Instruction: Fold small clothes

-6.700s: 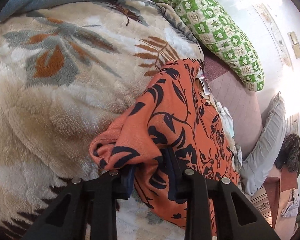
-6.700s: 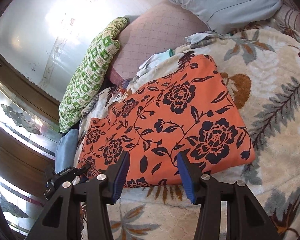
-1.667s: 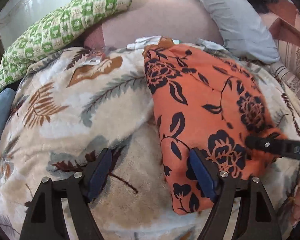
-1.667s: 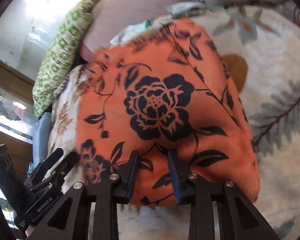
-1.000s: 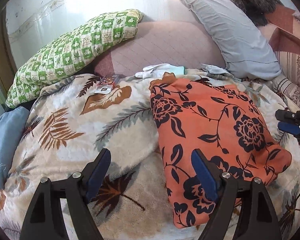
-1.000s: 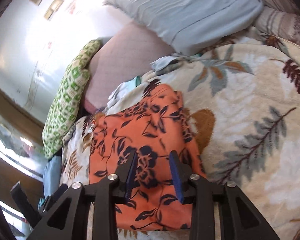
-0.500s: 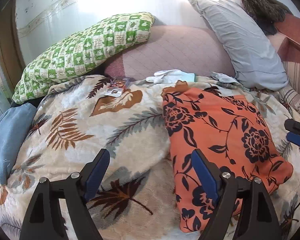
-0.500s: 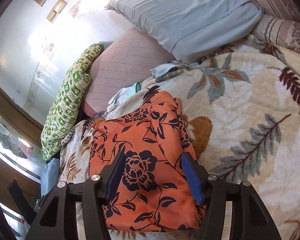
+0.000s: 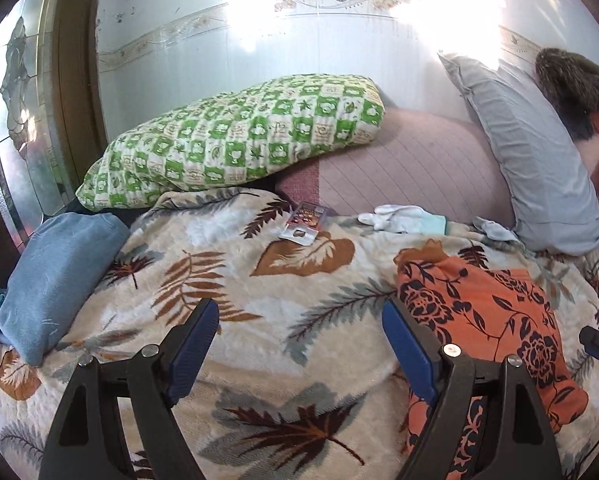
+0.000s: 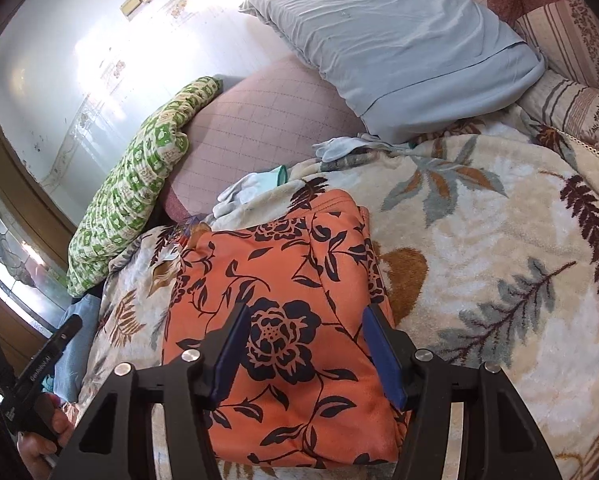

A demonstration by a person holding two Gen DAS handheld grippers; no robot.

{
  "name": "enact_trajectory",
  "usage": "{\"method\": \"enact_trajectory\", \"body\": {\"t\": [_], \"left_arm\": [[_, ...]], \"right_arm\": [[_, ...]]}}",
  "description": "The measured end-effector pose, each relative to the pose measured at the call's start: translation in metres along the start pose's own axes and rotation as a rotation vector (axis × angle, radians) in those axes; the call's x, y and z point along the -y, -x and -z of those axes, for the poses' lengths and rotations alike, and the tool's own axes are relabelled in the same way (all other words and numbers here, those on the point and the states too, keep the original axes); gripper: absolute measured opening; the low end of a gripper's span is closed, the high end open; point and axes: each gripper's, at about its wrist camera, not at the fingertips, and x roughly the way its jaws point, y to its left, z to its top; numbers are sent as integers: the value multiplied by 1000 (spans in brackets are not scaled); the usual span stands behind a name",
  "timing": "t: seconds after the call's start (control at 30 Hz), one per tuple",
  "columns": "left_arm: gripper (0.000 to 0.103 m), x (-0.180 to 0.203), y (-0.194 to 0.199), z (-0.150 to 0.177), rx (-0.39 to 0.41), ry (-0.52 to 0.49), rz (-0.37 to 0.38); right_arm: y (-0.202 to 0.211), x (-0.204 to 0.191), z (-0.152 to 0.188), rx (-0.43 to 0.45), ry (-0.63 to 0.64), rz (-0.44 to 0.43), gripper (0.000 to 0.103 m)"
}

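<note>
An orange garment with a dark flower print (image 10: 283,264) lies folded into a narrow rectangle on the leaf-patterned blanket (image 10: 499,248). My right gripper (image 10: 307,316) hovers over its near half, jaws open, the pads not pressing the cloth. In the left wrist view the garment (image 9: 479,312) sits at the right. My left gripper (image 9: 299,320) is open wide over bare blanket (image 9: 227,264) to the garment's left, holding nothing. The left gripper (image 10: 39,364) also shows in a person's hand at the right view's lower left edge.
A green checked pillow (image 9: 235,140) and a grey-blue pillow (image 9: 527,160) lean against the wall at the back. White gloves (image 9: 403,218) and a small packet (image 9: 305,224) lie beyond the garment. A folded blue cloth (image 9: 55,276) rests at the blanket's left edge.
The left gripper has risen and swung left, so the garment now sits right of its fingers. The right gripper's jaws widened off the cloth, then stayed above it.
</note>
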Motion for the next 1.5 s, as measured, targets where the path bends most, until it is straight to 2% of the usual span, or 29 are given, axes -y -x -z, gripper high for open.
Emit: {"method": "enact_trajectory", "body": {"t": [0.3, 0.37, 0.47, 0.6, 0.77, 0.93, 1.03, 1.17, 1.37, 1.5], "left_arm": [[84, 6, -3, 4, -18, -20, 13], [85, 11, -9, 7, -54, -33, 55], [86, 21, -25, 17, -149, -34, 142], [86, 36, -46, 33, -252, -24, 209], [86, 47, -55, 40, -293, 5, 309], [86, 57, -64, 47, -336, 22, 392], [86, 65, -66, 51, -342, -1, 391], [86, 73, -62, 51, -320, -29, 397], [86, 82, -60, 48, -300, -60, 405], [86, 83, -64, 47, -303, -59, 407]], "right_arm": [[-1, 0, 1, 2, 4, 3, 63], [-2, 3, 0, 2, -6, 3, 63], [-4, 9, -1, 2, -24, 13, 63], [-6, 19, -4, -6, -47, 12, 63], [-11, 29, -9, -17, -57, 12, 66], [-26, 45, -9, -91, -128, -27, 67], [-30, 50, -10, -99, -152, -37, 67], [-36, 44, -15, -87, -118, -34, 67], [-48, 42, -22, -123, -131, -46, 67], [-43, 33, -24, -121, -78, -38, 67]]}}
